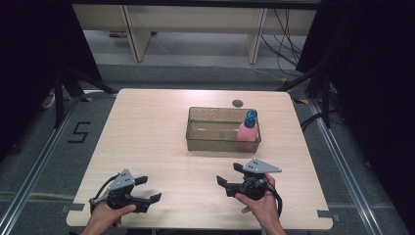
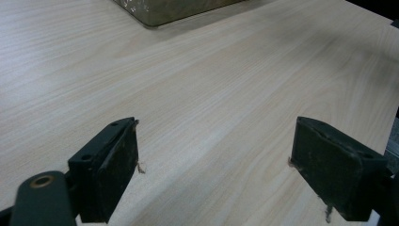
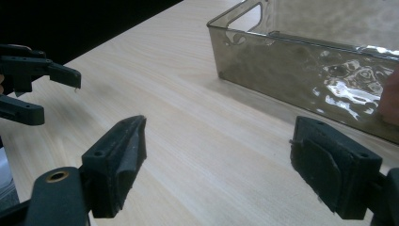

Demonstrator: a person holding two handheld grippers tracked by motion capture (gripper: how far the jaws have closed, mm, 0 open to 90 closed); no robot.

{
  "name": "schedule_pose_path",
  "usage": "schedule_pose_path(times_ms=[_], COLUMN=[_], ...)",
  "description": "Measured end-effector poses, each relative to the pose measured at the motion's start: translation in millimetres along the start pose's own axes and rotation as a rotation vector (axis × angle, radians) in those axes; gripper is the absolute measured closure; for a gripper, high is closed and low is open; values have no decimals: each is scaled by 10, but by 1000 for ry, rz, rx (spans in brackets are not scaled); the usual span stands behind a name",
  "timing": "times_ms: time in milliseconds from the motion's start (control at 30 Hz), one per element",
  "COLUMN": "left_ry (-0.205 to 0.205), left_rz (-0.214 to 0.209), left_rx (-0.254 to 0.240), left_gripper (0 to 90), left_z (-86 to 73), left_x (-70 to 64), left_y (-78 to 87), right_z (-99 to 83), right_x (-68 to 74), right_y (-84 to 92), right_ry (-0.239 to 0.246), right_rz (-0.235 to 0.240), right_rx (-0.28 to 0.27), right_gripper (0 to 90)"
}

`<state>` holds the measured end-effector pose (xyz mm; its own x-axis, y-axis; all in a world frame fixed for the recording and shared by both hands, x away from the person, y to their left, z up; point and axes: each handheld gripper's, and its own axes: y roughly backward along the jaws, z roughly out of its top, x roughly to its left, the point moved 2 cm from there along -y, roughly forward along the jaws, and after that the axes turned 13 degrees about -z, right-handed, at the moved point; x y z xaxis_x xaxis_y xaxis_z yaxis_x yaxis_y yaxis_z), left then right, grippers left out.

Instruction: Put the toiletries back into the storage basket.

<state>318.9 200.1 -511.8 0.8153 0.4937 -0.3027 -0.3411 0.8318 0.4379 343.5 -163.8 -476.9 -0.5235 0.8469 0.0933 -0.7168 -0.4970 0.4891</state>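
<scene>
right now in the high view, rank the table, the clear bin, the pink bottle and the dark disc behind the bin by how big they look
1. Table, by far the largest.
2. Clear bin.
3. Pink bottle with the blue cap, standing in the bin's right end.
4. Dark disc, smallest, though it lies farthest from the camera.

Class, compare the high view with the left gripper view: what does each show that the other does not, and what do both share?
High view: the pink bottle with a blue cap standing in the bin's right end, the right gripper, open, and both hands. Left gripper view: a close look along the left gripper, its pads worn and set wide apart. Both: the wooden table and a corner of the clear bin.
</scene>
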Motion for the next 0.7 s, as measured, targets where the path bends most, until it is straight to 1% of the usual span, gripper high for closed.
schedule_pose_path(times_ms=[33, 67, 100, 133, 167, 200, 233, 267, 300, 333, 367, 400, 433, 500, 533, 567, 600, 633, 667, 700], left_ry=[0, 0, -2, -1, -1, -1, -2, -1, -1, -1, -1, -2, -1, -1, -1, -1, -1, 0, 0, 0], left_rz=[0, -1, -2, -1, -1, -1, -1, -1, -1, 4, -1, -1, 0, -1, -1, -1, -1, 0, 0, 0], left_rx=[0, 1, 2, 3, 3, 3, 4, 4, 3, 5, 4, 5, 5, 6, 6, 5, 5, 5, 5, 5], left_gripper=[148, 148, 148, 148, 148, 148, 148, 148, 148, 148, 148, 148, 148, 148, 148, 148, 148, 148, 148, 148], left_z=[1, 0, 0, -1, -1, -1, -1, -1, 0, 0, -1, -1, -1, -2, -2, -2, -2, -2, -2, -2], left_x=[-1, -1, -1, -1, -1, -1, -1, -2, -3, -5, -4, -3, -4, -3, -3, -3, -3, -3, -3, -3], left_y=[0, -1, 0, 0, 0, -1, 0, -1, -2, -1, -3, -4, -3, -4, -4, -4, -4, -4, -4, -4], right_z=[-10, -13, -18, -26, -28, -38, -46, -54, -57, -70, -78, -87, -95, -105, -112, -113, -114, -116, -121, -128], right_x=[13, 4, 13, 14, 3, 1, 2, 17, -3, 8, -6, 4, -10, -15, -8, -13, -15, -15, -7, -8], right_y=[4, 4, 24, 40, 51, 55, 70, 72, 80, 86, 100, 104, 97, 106, 117, 129, 142, 153, 157, 157], right_ry=[-19, -2, -15, -16, 0, 4, -2, -27, -1, -24, -4, -21, -3, 6, -7, 3, 3, -1, -12, -16], right_rz=[-3, -7, 5, 6, -9, -5, -12, 1, -5, 7, -4, 5, -9, -8, -9, -8, -2, -6, 4, -10], right_rx=[10, 2, 8, 8, 7, 3, 13, 16, 10, 14, 15, 24, 13, 7, 19, 16, 18, 15, 20, 14], right_gripper=[193, 193, 192, 191, 190, 189, 187, 186, 185, 184, 181, 180, 180, 177, 176, 175, 174, 174, 174, 173])
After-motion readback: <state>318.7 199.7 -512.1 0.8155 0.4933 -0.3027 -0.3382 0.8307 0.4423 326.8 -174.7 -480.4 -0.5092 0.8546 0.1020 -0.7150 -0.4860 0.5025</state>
